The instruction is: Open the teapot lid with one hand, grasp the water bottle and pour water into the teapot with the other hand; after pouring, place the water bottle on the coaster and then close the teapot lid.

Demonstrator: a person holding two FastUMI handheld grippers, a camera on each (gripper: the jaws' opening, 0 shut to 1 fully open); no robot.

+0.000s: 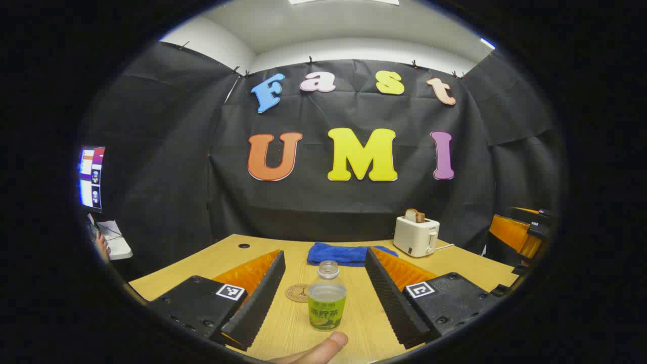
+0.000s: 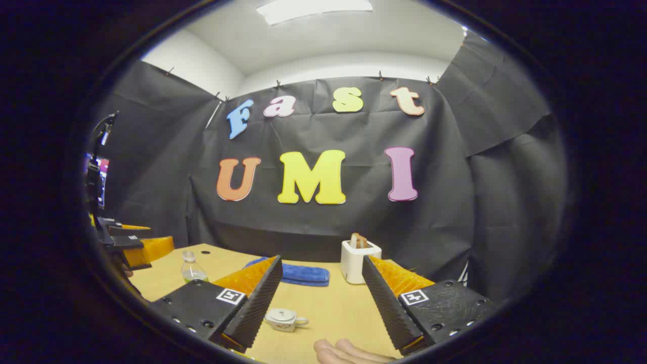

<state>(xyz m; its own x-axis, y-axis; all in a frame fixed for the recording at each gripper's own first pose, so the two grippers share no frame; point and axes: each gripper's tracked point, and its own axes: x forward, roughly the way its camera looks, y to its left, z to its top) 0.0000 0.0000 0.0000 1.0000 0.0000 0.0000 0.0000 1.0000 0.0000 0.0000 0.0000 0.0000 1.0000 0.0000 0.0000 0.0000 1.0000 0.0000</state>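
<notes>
Wooden table (image 1: 283, 323): water bottle (image 1: 326, 298) stands between wide-open, empty left gripper (image 1: 323, 290); teapot (image 2: 284, 319), lid on, sits before wide-open right gripper (image 2: 321, 298). Approach step; next, likely lift lid.

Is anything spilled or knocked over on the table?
No, nothing stands out. The water bottle stands upright with no cap, the coaster lies flat just behind it, and the teapot sits upright with its lid on.
</notes>
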